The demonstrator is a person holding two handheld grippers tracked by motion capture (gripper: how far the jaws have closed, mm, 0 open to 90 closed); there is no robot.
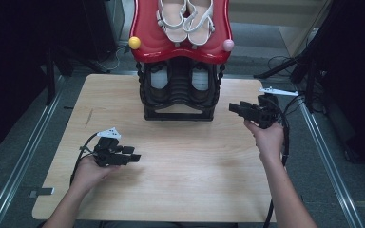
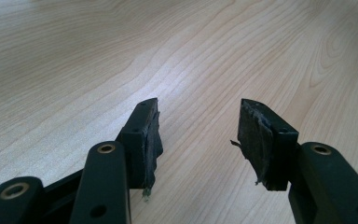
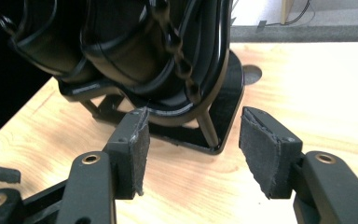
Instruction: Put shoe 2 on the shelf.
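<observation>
A black shoe rack [image 1: 179, 95] stands at the middle of the far edge of the pale wooden surface [image 1: 180, 185], white sandals [image 1: 185, 19] on its red top tier [image 1: 147, 45]. The right gripper [image 1: 235, 108] hovers beside the rack near the right edge, jaws open and empty; the left gripper [image 1: 135, 157] sits near the left edge, jaws likewise open. Grey floor [image 1: 24, 156] surrounds the surface.

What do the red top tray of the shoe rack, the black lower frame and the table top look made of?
Red glossy top tray: likely moulded plastic, showing bright highlights. Black curved lower frame: probably the same plastic, shiny edges. Pale table top: wood-grain laminate or veneer, matte, printed-looking grain; which one is unclear.
</observation>
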